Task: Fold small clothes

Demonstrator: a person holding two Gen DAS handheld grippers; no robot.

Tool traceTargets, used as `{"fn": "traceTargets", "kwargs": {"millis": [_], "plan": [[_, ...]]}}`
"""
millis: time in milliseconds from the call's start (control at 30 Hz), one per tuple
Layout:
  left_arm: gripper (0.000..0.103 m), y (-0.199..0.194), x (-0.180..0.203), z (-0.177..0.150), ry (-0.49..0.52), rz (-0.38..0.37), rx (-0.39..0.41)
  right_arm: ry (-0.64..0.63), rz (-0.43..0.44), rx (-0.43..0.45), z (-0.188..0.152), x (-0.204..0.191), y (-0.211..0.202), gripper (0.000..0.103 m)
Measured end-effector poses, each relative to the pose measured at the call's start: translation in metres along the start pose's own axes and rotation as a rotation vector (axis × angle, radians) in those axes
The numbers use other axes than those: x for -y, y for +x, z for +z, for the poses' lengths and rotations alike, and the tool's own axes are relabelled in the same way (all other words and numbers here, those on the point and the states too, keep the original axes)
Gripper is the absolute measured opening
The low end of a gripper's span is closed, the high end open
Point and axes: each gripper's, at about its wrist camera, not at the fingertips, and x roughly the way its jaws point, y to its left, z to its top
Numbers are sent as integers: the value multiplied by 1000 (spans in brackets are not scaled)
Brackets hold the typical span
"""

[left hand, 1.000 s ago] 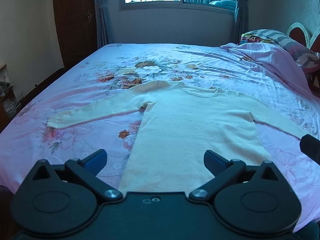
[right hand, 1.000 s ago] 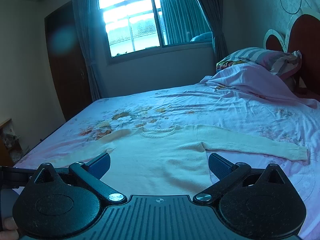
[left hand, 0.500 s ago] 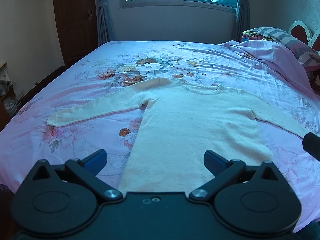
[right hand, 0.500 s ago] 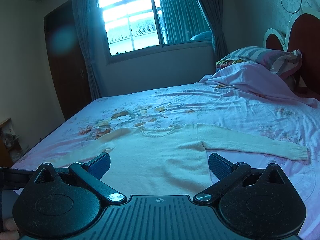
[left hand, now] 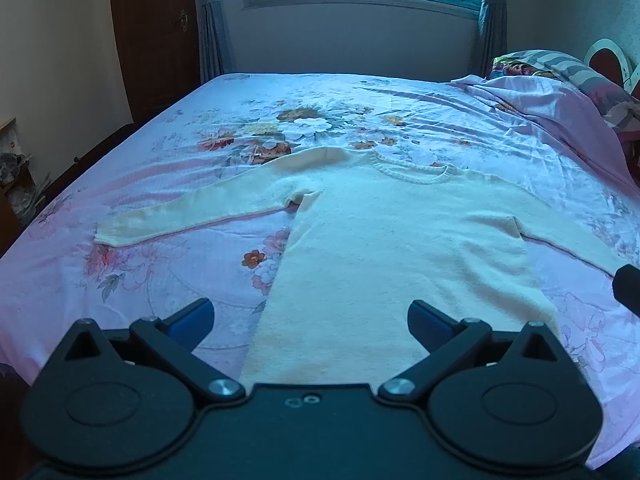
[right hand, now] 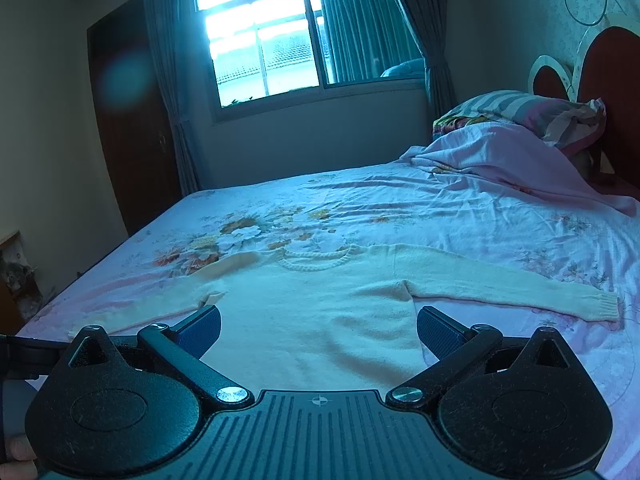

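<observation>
On the bed [left hand: 120, 280], across its floral pink sheet, a cream sweater [left hand: 392, 248] lies flat and unfolded, neckline toward the window [right hand: 280, 40], both sleeves stretched out to the sides. Left gripper [left hand: 310, 318] hovers over the hem, fingers spread wide, holding nothing. Right gripper [right hand: 318, 324] hangs above the sweater's lower body, also spread wide and empty. Right sleeve cuff [right hand: 604, 308] rests near the bed's edge. Rumpled pink blanket [right hand: 500, 160] and striped pillow [right hand: 520, 110] sit by the headboard [right hand: 608, 68].
</observation>
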Motion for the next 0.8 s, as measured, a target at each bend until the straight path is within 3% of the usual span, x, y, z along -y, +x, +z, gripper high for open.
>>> {"fn": "traceTargets", "kwargs": {"millis": [800], "plan": [[100,61,-37,12,-57,81,-80,-46,7,-47,1,-13,61,103]]}}
